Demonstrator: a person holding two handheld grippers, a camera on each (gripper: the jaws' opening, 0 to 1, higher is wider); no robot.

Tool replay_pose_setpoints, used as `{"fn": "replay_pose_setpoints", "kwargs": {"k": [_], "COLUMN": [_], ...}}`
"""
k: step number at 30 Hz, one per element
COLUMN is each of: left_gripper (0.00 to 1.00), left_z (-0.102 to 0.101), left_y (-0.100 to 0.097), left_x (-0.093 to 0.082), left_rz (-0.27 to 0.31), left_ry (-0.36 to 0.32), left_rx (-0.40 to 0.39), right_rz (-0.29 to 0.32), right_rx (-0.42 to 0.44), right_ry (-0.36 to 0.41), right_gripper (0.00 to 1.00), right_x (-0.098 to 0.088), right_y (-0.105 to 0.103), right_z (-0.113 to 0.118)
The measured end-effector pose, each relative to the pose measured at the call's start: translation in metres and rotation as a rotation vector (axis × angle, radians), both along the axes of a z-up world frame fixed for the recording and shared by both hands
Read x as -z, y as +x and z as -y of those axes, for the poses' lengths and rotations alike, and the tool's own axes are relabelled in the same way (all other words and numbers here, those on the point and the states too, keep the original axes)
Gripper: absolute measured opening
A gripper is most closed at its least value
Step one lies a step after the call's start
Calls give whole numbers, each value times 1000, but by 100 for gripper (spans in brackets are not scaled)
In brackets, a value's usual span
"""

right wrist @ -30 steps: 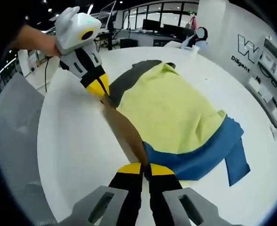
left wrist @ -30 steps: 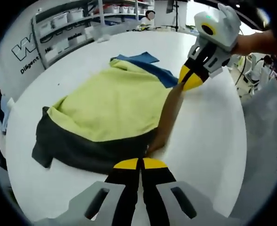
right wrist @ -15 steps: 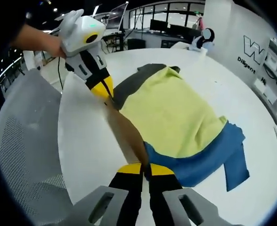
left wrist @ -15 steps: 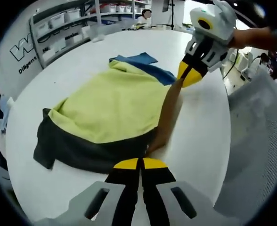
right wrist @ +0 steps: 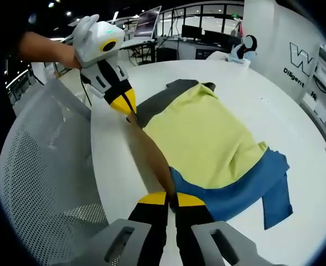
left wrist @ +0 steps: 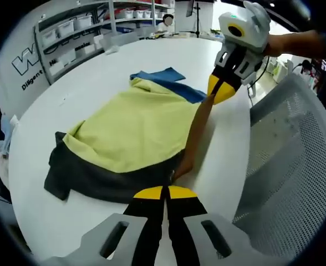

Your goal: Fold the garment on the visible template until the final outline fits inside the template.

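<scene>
Both grippers have drawn the garment [left wrist: 130, 133] toward the tabletop [left wrist: 69, 94] edge, mid-fold.
My left gripper [left wrist: 164, 192] and right gripper [right wrist: 171, 195] fingers clamp its brown strip [right wrist: 150, 158]; next I lay it over.

Soft matt cloth garment [left wrist: 132, 130], smooth white table [left wrist: 74, 88]

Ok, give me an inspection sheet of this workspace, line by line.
Surface: white round table, no template outline seen.
Job's things: garment lying flat, yellow middle, dark band at one end, blue at the other; its brown edge strip is stretched taut between both tools.
Clutter: nothing seen.
Grippers: left tool and right tool each shut on the brown strip's ends.
Cables: nothing seen on the table.
Surroundings: grey mesh chair at the table edge, shelving with bins.
</scene>
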State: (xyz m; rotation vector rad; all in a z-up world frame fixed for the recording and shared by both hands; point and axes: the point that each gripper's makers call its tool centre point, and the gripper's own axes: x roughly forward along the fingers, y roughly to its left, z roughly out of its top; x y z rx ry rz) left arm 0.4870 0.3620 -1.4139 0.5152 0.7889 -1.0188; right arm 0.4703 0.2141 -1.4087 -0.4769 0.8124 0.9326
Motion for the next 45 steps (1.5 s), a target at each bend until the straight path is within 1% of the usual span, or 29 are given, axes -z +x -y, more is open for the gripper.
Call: {"fn": "replay_pose_setpoints", "kwargs": {"k": [6, 10, 13, 19, 25, 27, 32, 34, 37, 40, 44, 45], "left_gripper": [4, 4, 4, 4, 4, 4, 4, 4, 4, 4, 4, 4], "left_z": [-5, -9, -11, -14, -15, -15, -9, -7, -5, -1, 2, 2], "left_y": [-18, -27, -36, -51, -55, -53, -36, -28, -19, -4, 13, 17], "left_x": [-6, -7, -8, -10, -12, -14, -31, -40, -48, -58, -73, -76], "left_rz": [-45, -69, -87, -101, -113, -108, -60, -44, -17, 17, 55, 63], "left_ry": [-28, -35, -48, -63, -77, -93, -155, -178, -189, -209, -238, -243], "left_rx": [-5, -12, -17, -19, -29, -41, -88, -107, -110, -125, -150, -156], "right_rz": [-20, -33, -29, -37, -50, -38, 2, 32, 64, 105, 128, 144], "right_rx": [7, -5, -20, -12, -11, -5, 31, 42, 54, 69, 94, 98], "right_ry": [27, 39, 33, 49, 53, 61, 94, 100, 111, 123, 132, 132], "right_gripper": [0, 0, 0, 0, 0, 0, 0, 0, 0, 0, 0, 0], "right_x": [-8, -9, -7, -9, -11, -16, -31, -39, -49, -62, -73, -77], "right_y": [-19, -33, -43, -51, -57, -55, -43, -36, -26, -13, 2, 8], "right_z": [-5, -9, -10, -12, -14, -14, -10, -8, -5, -2, 1, 2]}}
